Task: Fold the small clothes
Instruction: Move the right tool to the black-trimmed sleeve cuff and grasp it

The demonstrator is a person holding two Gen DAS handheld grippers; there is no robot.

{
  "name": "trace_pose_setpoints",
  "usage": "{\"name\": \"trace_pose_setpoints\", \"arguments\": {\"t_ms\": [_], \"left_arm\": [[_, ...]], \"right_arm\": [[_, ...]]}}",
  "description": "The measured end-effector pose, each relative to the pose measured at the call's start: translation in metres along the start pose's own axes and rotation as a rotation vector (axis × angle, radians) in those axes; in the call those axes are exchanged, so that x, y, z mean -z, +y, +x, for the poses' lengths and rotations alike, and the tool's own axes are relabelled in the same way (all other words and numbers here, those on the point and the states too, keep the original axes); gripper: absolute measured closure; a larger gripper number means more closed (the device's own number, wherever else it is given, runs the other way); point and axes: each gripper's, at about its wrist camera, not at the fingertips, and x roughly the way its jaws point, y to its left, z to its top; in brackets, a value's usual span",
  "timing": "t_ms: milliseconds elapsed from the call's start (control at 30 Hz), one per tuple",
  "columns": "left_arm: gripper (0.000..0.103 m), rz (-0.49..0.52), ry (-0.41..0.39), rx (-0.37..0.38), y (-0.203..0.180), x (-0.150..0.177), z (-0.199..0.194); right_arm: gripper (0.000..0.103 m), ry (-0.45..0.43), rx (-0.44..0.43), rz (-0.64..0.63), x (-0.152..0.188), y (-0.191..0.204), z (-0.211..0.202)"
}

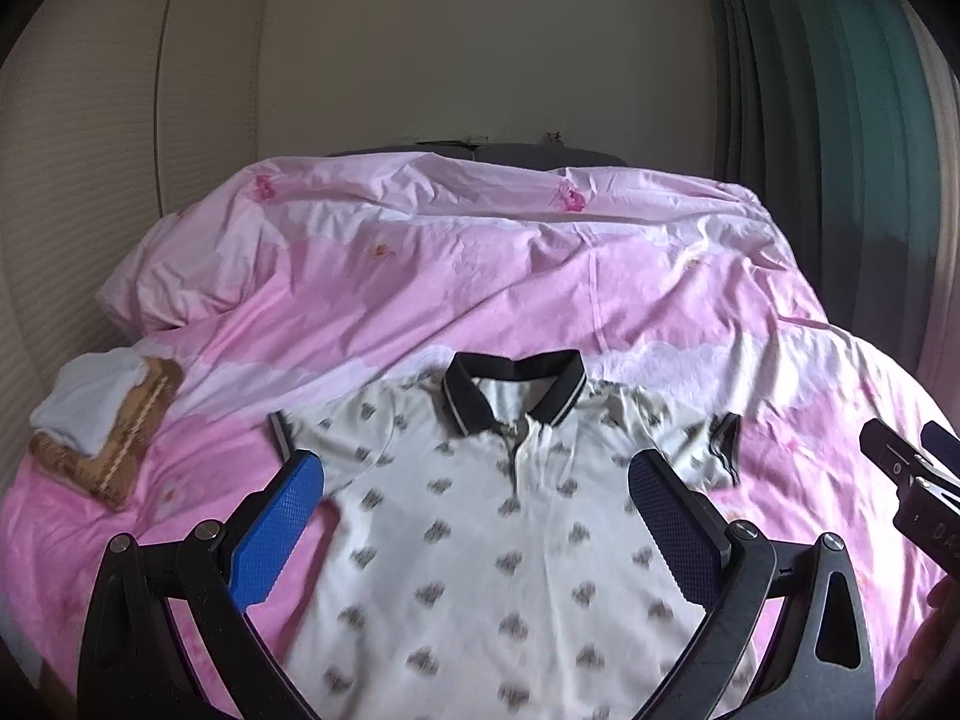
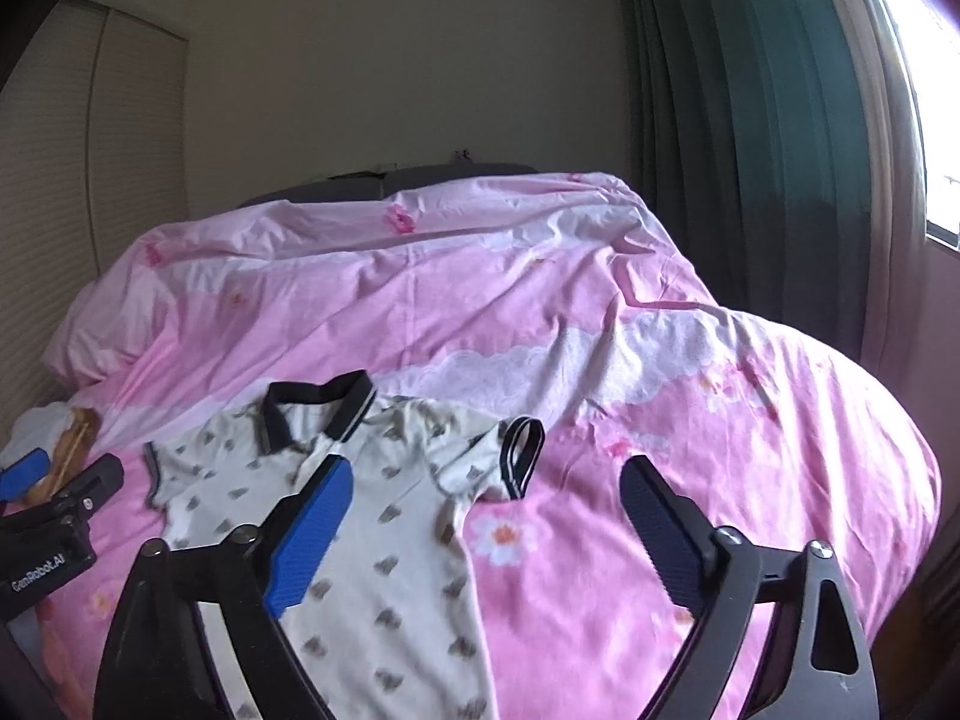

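A small white polo shirt (image 1: 498, 540) with a grey print and a black collar (image 1: 513, 381) lies flat, face up, on the pink bed cover (image 1: 480, 276). My left gripper (image 1: 477, 480) is open and empty above the shirt's chest, its fingers apart over both sides. My right gripper (image 2: 486, 486) is open and empty above the shirt's right sleeve (image 2: 519, 456) and side edge. The shirt also shows in the right wrist view (image 2: 372, 540). The right gripper's body shows at the right edge of the left wrist view (image 1: 912, 480).
A folded white and brown cloth (image 1: 102, 420) lies on the bed at the left. A wardrobe (image 1: 90, 150) stands at the left, dark green curtains (image 2: 750, 138) and a window (image 2: 924, 90) at the right. The pink cover is rumpled at the far end.
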Motion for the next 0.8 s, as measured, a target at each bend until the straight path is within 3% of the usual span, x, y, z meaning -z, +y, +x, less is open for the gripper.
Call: {"name": "trace_pose_setpoints", "arguments": {"t_ms": [300, 467, 800], "left_arm": [[0.0, -0.044, 0.026, -0.002, -0.025, -0.017, 0.106], [0.0, -0.08, 0.051, -0.011, -0.028, -0.018, 0.144], [0.0, -0.031, 0.073, -0.035, -0.047, -0.014, 0.188]], "right_arm": [[0.024, 0.098, -0.013, 0.038, -0.014, -0.023, 0.13], [0.03, 0.201, -0.026, 0.087, -0.01, -0.038, 0.2], [0.035, 0.327, -0.049, 0.182, 0.009, -0.067, 0.273]]}}
